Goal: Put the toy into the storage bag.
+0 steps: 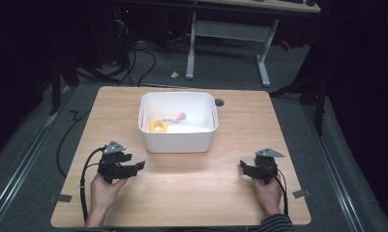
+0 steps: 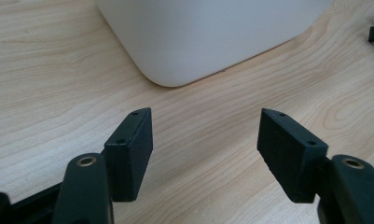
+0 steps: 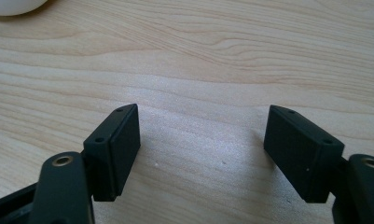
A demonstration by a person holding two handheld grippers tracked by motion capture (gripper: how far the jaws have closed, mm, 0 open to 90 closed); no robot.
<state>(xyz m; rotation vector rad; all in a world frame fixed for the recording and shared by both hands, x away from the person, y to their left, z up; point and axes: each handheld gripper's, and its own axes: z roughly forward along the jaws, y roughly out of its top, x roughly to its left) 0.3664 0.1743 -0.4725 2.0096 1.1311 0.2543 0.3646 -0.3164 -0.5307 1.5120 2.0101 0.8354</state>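
- The left claw [image 1: 139, 166] sits low over the near left part of the wooden surface [image 1: 191, 188], held in a hand [image 1: 103, 191] that comes in from the near edge.
- In the left gripper view its jaws stand well apart with only bare wood between them (nothing gripped), and they point toward the near corner of the tub [image 2: 208, 37].
- The right claw [image 1: 242, 166] rests near the right edge of the surface, held by the other hand [image 1: 268, 195], whose sleeve is striped.
- Its jaws in the right gripper view are likewise spread wide over bare wood, holding nothing.
- The white tub [image 1: 178, 140] stands in the middle of the surface, toward the far side, between the two claws and apart from both.
- Inside the tub lies a yellow ring [image 1: 158, 126] at the left, with a small coloured bundle [image 1: 178, 117] just beside it (too small to make out what it is).
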